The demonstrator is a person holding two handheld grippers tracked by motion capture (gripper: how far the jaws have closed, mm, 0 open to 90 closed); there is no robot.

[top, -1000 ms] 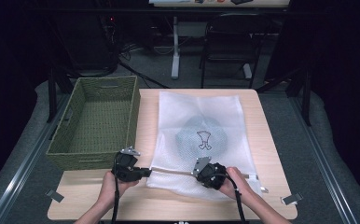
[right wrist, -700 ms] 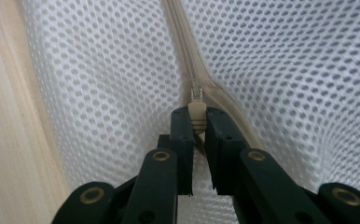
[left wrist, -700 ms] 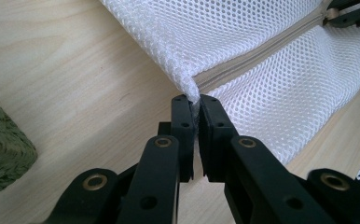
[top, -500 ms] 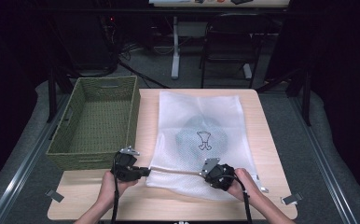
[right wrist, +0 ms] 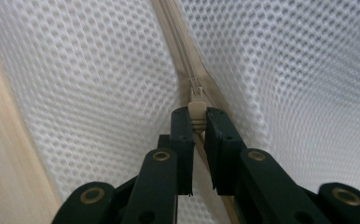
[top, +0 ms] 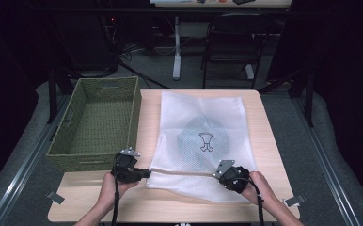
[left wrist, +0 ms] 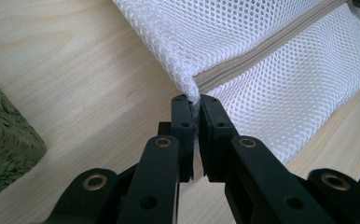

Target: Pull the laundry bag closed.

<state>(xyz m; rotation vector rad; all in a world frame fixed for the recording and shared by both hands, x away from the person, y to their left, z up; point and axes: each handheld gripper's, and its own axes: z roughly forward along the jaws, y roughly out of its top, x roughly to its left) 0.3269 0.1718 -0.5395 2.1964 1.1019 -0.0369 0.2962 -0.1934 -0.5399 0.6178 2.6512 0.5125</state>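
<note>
Left gripper [left wrist: 194,105] is clenched on the near left corner of the white mesh laundry bag [top: 203,117], right at the end of its beige zipper [left wrist: 271,49]. Right gripper [right wrist: 197,114] pinches the zipper pull [right wrist: 197,108] between its jaws. The bag lies flat on the wooden table [top: 269,141], a dark garment inside, with the green woven basket [top: 99,122] just beside its left edge.
</note>
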